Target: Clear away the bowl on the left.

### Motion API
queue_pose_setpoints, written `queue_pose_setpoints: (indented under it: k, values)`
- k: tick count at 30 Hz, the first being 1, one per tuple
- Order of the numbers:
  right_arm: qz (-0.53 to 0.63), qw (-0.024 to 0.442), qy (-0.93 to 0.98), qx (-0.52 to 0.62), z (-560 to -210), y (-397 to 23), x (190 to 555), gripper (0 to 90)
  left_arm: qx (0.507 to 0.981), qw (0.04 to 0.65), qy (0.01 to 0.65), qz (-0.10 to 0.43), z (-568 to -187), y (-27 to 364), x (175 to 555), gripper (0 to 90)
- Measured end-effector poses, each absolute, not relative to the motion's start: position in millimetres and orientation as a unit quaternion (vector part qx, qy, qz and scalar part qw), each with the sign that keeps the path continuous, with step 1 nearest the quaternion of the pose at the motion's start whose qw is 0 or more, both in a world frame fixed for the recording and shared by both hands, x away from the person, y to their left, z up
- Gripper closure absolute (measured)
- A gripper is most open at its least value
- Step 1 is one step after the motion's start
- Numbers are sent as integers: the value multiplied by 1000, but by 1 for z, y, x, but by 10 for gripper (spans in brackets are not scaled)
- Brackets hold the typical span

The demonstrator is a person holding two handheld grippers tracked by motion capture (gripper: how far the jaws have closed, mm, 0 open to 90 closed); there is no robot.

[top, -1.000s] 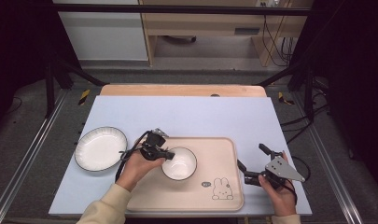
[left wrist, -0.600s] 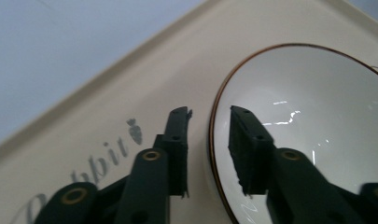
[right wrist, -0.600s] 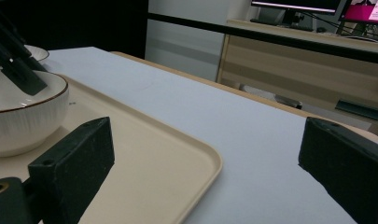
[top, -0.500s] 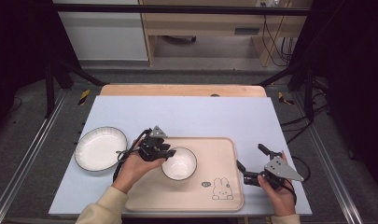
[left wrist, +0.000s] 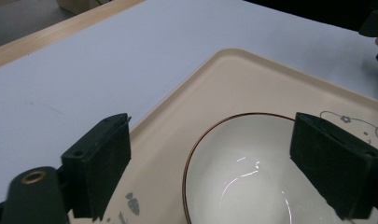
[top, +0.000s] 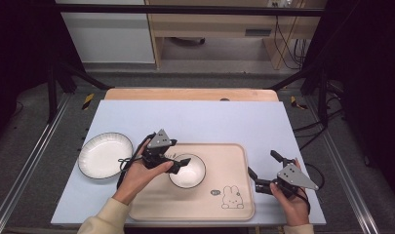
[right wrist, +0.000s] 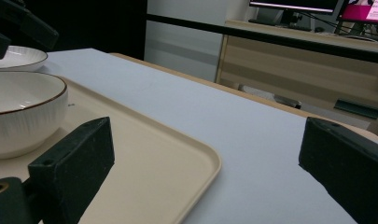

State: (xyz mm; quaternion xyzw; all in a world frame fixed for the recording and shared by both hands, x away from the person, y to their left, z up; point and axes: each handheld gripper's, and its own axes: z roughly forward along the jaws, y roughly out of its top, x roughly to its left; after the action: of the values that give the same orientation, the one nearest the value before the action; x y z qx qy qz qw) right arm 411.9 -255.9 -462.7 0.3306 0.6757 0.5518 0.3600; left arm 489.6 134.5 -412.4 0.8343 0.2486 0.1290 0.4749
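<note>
On the tan tray, a white bowl is set, with nothing in it.
The left gripper has just been opened over the bowl's rim; the right gripper is held wide open beside the tray.

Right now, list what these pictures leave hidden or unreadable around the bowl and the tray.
- High view: the left gripper covers the bowl's left rim.
- Left gripper view: the bottom edge cuts off the bowl.
- High view: the small mark beside the rabbit drawing on the tray is too small to read.
</note>
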Motion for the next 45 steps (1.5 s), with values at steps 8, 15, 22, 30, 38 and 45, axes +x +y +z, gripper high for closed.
queue_pose_setpoints:
  k: [8,15,22,30,38,45]
  values:
    - [555,363,671,331,-462,-257,412,34,820,498,248,135,-410,140,484,72]
    - [556,365,668,333,-461,-258,411,34,812,512,244,137,-404,146,478,56]
    - [556,366,668,333,-461,-258,412,33,801,527,243,144,-400,156,473,52]
    - [556,365,668,333,-461,-258,412,33,787,540,255,153,-398,175,468,51]
    - [555,366,669,332,-462,-258,412,33,772,547,278,164,-404,197,467,51]
    - [554,366,670,332,-462,-257,412,33,765,552,282,173,-403,207,466,51]
